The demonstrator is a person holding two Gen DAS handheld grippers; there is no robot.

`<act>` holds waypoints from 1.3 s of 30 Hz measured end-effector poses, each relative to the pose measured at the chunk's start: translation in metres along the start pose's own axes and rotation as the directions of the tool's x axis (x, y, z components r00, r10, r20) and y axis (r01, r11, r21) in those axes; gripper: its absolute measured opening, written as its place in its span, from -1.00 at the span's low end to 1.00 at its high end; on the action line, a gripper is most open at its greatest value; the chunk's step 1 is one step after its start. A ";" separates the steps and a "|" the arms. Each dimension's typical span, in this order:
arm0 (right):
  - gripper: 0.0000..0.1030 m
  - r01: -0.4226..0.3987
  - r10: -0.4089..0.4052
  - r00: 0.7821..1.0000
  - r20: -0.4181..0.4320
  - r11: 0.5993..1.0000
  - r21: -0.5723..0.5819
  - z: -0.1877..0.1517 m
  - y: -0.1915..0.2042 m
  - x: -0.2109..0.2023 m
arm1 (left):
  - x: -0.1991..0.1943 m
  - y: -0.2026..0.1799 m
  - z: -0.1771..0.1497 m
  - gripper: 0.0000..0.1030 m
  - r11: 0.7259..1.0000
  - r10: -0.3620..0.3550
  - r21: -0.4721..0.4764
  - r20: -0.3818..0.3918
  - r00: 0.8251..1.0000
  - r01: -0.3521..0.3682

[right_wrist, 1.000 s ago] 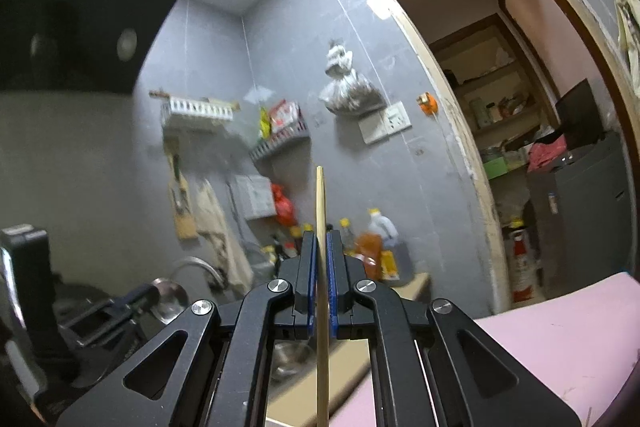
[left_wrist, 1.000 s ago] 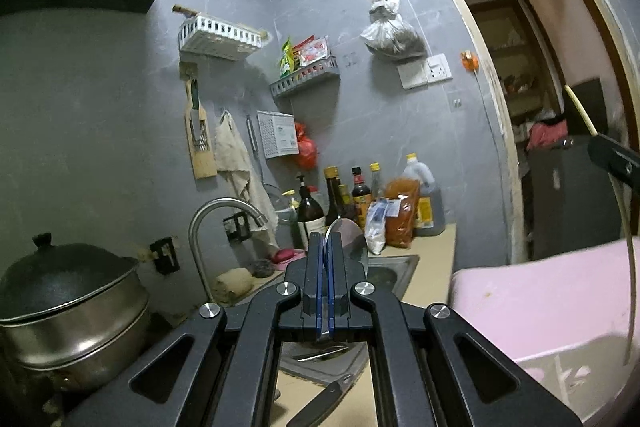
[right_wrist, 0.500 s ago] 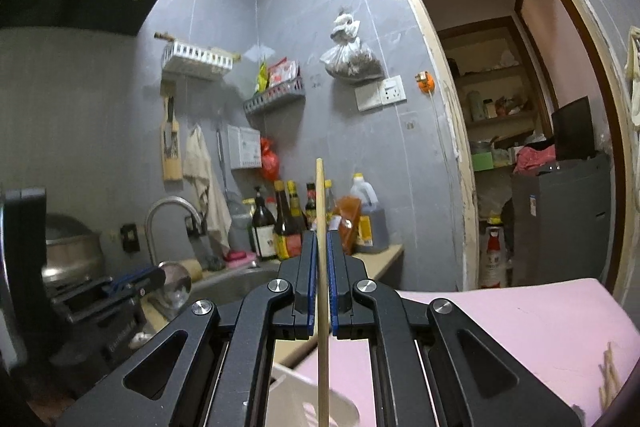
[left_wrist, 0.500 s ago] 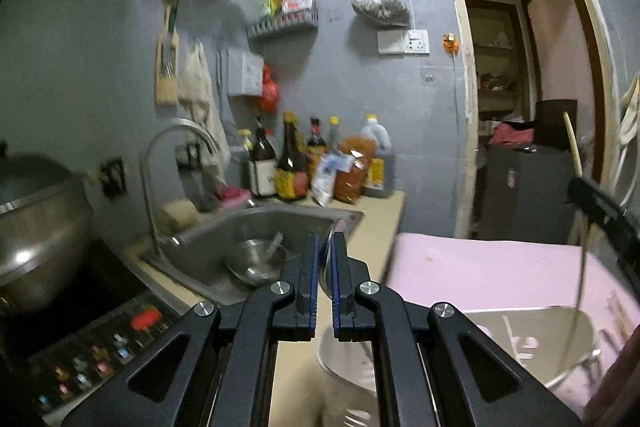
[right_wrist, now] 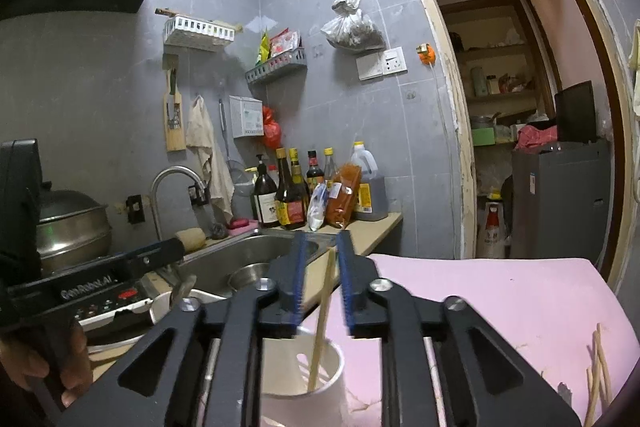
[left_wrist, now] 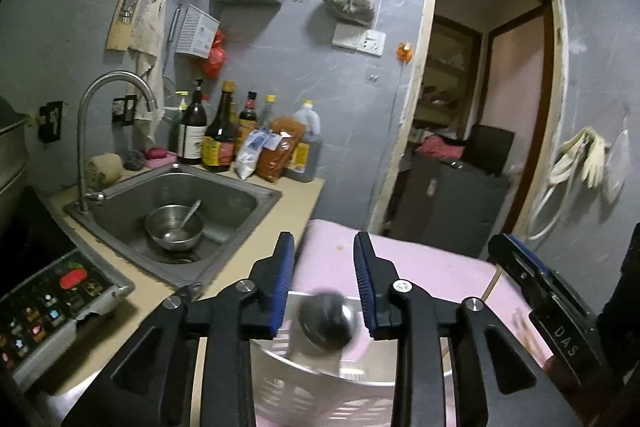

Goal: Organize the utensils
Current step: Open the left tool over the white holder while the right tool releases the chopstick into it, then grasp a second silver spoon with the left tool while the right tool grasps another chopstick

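As both tools release into the white holder (left_wrist: pixel 320 391), left gripper (left_wrist: pixel 324 279), jaws opening, spoon (left_wrist: pixel 326 321) free below them over the basket; right gripper (right_wrist: pixel 322 279), jaws opening, chopstick (right_wrist: pixel 322 315) loose between, tip in the cup (right_wrist: pixel 304 383); next, loose chopsticks (right_wrist: pixel 598 375) rightward.

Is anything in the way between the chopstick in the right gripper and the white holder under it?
Nothing visible. The chopstick already slants down with its lower end inside the holder, below the right gripper, whose jaws are opening and no longer pinch it. The spare chopsticks lie off to the right.
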State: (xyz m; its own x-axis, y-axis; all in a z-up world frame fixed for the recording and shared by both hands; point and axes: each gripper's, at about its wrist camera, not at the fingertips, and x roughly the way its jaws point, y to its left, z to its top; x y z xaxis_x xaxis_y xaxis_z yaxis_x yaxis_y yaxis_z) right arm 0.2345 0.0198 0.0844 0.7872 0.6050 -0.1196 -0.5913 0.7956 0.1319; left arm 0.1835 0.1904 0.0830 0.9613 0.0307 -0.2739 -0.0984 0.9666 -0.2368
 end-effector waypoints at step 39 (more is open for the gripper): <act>0.98 0.397 -0.403 0.910 -0.096 0.915 -0.071 -0.006 -0.175 -0.158 | 0.046 -0.200 -0.084 0.83 0.926 -0.219 0.255 -0.243 0.945 0.280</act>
State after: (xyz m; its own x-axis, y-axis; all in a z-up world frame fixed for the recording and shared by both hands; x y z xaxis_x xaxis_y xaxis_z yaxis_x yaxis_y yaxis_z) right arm 0.2129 -0.2150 0.0744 0.9380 0.2334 -0.2561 -0.2407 0.9706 0.0030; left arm 0.2255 -0.0224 0.0393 0.8676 -0.2445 -0.4330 0.2437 0.9681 -0.0585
